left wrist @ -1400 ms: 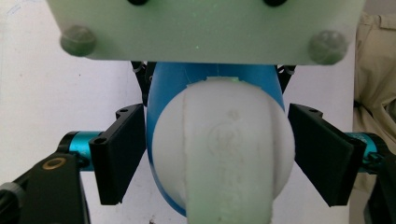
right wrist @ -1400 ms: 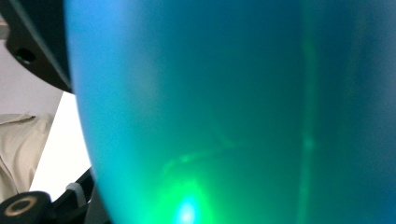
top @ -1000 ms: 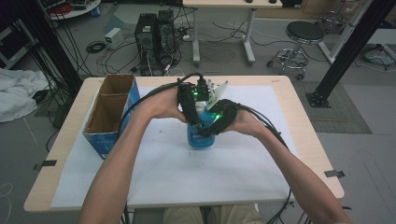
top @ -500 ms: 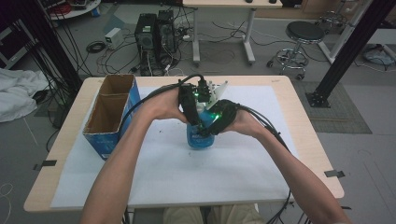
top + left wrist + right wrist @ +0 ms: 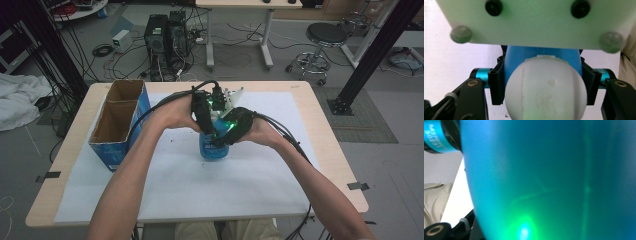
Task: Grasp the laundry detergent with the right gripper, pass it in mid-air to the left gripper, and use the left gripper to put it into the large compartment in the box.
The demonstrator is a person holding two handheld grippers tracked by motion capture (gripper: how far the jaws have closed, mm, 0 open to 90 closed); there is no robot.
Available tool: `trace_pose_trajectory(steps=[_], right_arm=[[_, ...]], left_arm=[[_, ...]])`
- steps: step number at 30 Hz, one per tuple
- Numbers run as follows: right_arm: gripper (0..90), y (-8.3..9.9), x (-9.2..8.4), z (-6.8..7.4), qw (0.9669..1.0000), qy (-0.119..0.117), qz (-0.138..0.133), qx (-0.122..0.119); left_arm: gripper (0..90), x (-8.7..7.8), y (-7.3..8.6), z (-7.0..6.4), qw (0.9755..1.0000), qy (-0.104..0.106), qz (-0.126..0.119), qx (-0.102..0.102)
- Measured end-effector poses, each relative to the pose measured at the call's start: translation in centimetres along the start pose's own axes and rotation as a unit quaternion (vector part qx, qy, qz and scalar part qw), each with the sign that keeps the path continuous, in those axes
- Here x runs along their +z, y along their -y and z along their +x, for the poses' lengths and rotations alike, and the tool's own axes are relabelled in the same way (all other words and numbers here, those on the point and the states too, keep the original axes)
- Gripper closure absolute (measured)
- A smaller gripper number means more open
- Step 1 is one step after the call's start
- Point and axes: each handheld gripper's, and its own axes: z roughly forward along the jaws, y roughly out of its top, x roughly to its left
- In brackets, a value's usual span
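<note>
A blue bottle point(image 5: 212, 150) with a rounded white cap point(image 5: 546, 92) stands upright at the middle of the white mat. My left gripper point(image 5: 204, 112) comes down on it from above, and in the left gripper view its black jaws press both sides of the cap, with the blue shoulder point(image 5: 541, 53) beyond. My right gripper point(image 5: 231, 129) hugs the upper body from the right. The bottle's blue wall point(image 5: 549, 180), lit by a green glow, sits hard against the right gripper view's lens and hides that gripper's jaws. A white screwed plate point(image 5: 536, 22) hangs just over the cap.
An open cardboard box point(image 5: 117, 122) with blue sides stands at the table's left, beside the left forearm. The white mat point(image 5: 200, 195) covers most of the wooden table point(image 5: 320, 120). Black cables point(image 5: 165, 102) trail from both grippers across the back.
</note>
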Motion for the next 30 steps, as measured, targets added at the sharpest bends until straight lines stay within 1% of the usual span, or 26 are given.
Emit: trace_pose_trajectory(steps=[4, 6, 7, 9, 11, 12, 13, 14, 15, 16, 18, 19, 20, 21, 22, 23, 27, 28, 30], right_arm=[[45.5, 0.00, 0.01, 0.03, 1.0000, 0.001, 0.000, -0.002], [45.4, -0.02, 0.00, 0.04, 1.0000, 0.001, -0.001, -0.003], [45.4, -0.02, 0.00, 0.07, 1.0000, -0.002, -0.001, -0.002], [45.3, -0.04, 0.09, 0.16, 1.0000, -0.004, 0.001, -0.002], [45.2, 0.00, 0.21, 0.13, 1.0000, -0.003, 0.000, -0.003], [45.1, 0.01, 0.22, 0.15, 1.0000, -0.003, 0.001, -0.002], [45.0, 0.00, 0.23, 0.14, 1.0000, -0.003, 0.000, -0.002], [45.0, 0.00, 0.24, 0.12, 1.0000, -0.004, -0.001, -0.004], [44.9, 0.01, 0.23, 0.11, 1.0000, -0.005, -0.003, -0.004], [44.8, 0.00, 0.18, 0.22, 0.9999, -0.013, -0.005, 0.001], [44.7, -0.03, 0.18, 0.22, 0.9999, -0.013, -0.009, -0.002], [44.7, -0.02, 0.23, 0.14, 0.9999, -0.006, -0.008, -0.008], [44.6, -0.03, 0.22, 0.27, 0.9999, -0.013, -0.008, -0.001], [44.6, 0.00, 0.30, 0.22, 1.0000, -0.006, -0.006, -0.005], [44.5, 0.01, 0.34, 0.24, 1.0000, -0.006, -0.005, -0.004], [44.5, 0.01, 0.37, 0.31, 0.9999, -0.015, -0.008, -0.002], [44.3, 0.00, 0.46, 0.30, 0.9998, -0.017, -0.012, -0.002], [44.2, 0.02, 0.52, 0.22, 0.9999, -0.011, -0.010, -0.006], [44.0, 0.00, 0.58, 0.29, 0.9997, -0.018, -0.013, -0.003]], left_arm=[[37.7, -0.02, 0.05, -0.07, 1.0000, 0.000, -0.003, -0.001], [37.8, -0.13, 0.06, 0.02, 1.0000, 0.003, 0.002, 0.005], [37.9, -0.05, 0.08, -0.07, 1.0000, 0.004, 0.000, -0.001], [38.0, -0.07, 0.08, -0.01, 0.9999, 0.007, 0.007, 0.005], [38.1, 0.00, 0.13, -0.04, 1.0000, 0.007, 0.005, 0.004], [38.1, -0.05, 0.12, 0.00, 0.9999, 0.007, 0.008, 0.007], [38.1, -0.04, 0.14, -0.06, 1.0000, 0.006, 0.005, 0.002], [38.2, -0.13, 0.12, 0.00, 0.9999, 0.007, 0.008, 0.006], [38.2, -0.15, 0.13, -0.03, 0.9999, 0.007, 0.007, 0.004], [38.2, -0.20, 0.15, -0.04, 0.9999, 0.007, 0.007, 0.004], [38.2, -0.26, 0.18, -0.06, 0.9999, 0.007, 0.007, 0.005], [38.2, -0.25, 0.17, -0.08, 0.9999, 0.007, 0.008, 0.005], [38.2, -0.19, 0.19, -0.13, 0.9999, 0.008, 0.008, 0.003], [38.2, -0.17, 0.19, -0.13, 0.9999, 0.008, 0.010, 0.004], [38.2, -0.16, 0.21, -0.15, 0.9999, 0.007, 0.011, 0.004], [38.2, -0.16, 0.25, -0.16, 0.9999, 0.007, 0.009, 0.004], [38.2, -0.18, 0.40, -0.19, 0.9999, 0.009, 0.006, -0.001], [38.2, -0.16, 0.41, -0.21, 0.9999, 0.009, 0.006, -0.002], [38.2, -0.15, 0.45, -0.23, 0.9999, 0.008, 0.007, 0.000]])
